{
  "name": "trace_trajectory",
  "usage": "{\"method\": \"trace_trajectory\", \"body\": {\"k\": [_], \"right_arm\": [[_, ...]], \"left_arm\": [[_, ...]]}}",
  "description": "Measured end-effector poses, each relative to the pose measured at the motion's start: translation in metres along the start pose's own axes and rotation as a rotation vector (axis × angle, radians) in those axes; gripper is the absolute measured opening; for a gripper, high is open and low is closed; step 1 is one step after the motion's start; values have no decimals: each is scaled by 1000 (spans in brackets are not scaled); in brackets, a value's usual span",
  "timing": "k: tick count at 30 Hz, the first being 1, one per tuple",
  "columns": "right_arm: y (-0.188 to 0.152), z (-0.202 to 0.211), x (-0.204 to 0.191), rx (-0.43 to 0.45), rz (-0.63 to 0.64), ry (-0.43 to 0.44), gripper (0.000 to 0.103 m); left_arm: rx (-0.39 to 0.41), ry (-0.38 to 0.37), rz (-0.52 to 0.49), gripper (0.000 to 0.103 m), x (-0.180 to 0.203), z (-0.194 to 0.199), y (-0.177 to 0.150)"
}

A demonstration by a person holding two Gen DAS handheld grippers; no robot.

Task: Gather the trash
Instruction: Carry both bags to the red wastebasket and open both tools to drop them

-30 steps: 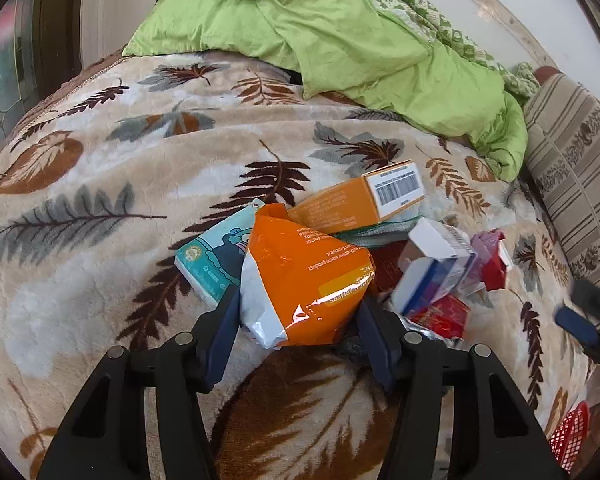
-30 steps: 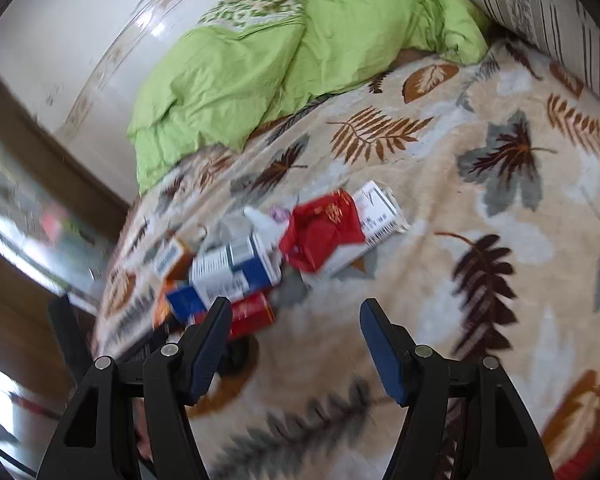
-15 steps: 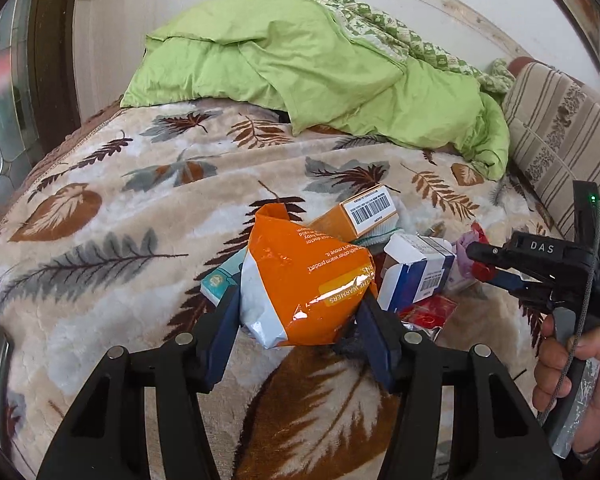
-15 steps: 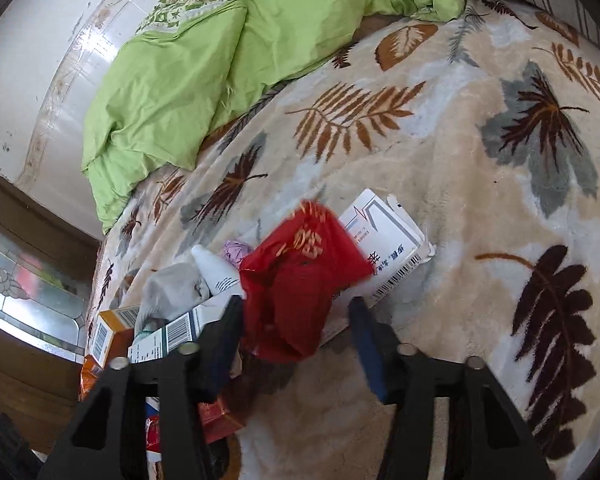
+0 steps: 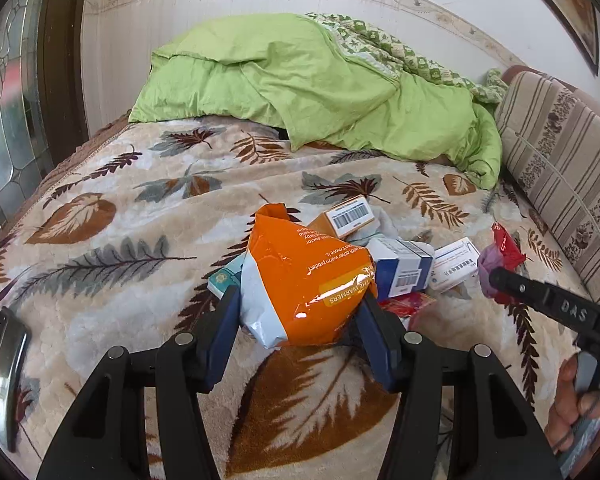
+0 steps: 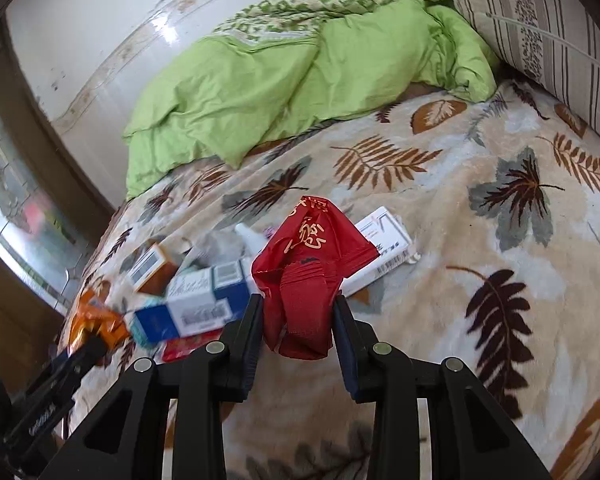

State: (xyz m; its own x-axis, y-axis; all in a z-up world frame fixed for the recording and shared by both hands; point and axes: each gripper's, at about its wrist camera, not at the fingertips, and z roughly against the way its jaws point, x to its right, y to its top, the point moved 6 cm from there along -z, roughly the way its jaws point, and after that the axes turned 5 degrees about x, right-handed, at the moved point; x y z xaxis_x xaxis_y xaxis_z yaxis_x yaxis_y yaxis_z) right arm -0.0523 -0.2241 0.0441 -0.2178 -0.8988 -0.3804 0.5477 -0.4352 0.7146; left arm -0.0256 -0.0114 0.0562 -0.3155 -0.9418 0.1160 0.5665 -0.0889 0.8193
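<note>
Trash pile (image 5: 400, 268) sits mid-bed on the leaf-print blanket (image 5: 140, 240): white-and-blue box (image 6: 196, 304), orange box with barcode (image 5: 346, 216), white flat carton (image 6: 384, 248), red wrapper (image 5: 410, 303) underneath. Left gripper (image 5: 300, 312) pinches the orange-and-white pouch (image 5: 304, 280), pads pressed on both its sides, pouch upright at the pile's 7 o'clock edge in the left wrist view. Right gripper (image 6: 298, 320) jaws have just been closing and now clamp the red bag (image 6: 308, 272), which hangs crumpled between the pads, in front of the white carton. In the left view that bag shows at 3 o'clock, just beyond the right gripper's tip, with a hand (image 5: 572, 408) on its handle at 4 o'clock. Green duvet (image 5: 312, 92) bunched at 12 o'clock, striped cushion (image 5: 560, 148) at 2 o'clock. Dark phone (image 5: 4, 372) lies on the blanket at 8 o'clock, well apart from the pile.
</note>
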Motion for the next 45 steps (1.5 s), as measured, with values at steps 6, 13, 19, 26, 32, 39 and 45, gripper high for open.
{"method": "trace_trajectory", "body": {"k": [6, 13, 19, 26, 32, 39, 45], "right_arm": [[-21, 29, -7, 4, 21, 24, 36], [-34, 59, 0, 12, 2, 29, 36], [-40, 110, 16, 16, -61, 64, 36], [-49, 200, 82, 81, -139, 10, 36], [-58, 281, 173, 169, -254, -141, 36], [-81, 343, 262, 206, -395, -265, 36], [-93, 355, 290, 193, -437, -309, 53]], "left_arm": [[28, -1, -48, 56, 16, 15, -2], [34, -45, -76, 56, 39, 34, -12], [-2, -173, -69, 56, 77, 59, -26], [-29, -366, -171, 56, 158, 92, -41], [-72, -568, -301, 56, 255, 118, -49], [-223, -769, -454, 57, 371, 129, -99], [-305, -824, -537, 66, 416, 132, -129]]}}
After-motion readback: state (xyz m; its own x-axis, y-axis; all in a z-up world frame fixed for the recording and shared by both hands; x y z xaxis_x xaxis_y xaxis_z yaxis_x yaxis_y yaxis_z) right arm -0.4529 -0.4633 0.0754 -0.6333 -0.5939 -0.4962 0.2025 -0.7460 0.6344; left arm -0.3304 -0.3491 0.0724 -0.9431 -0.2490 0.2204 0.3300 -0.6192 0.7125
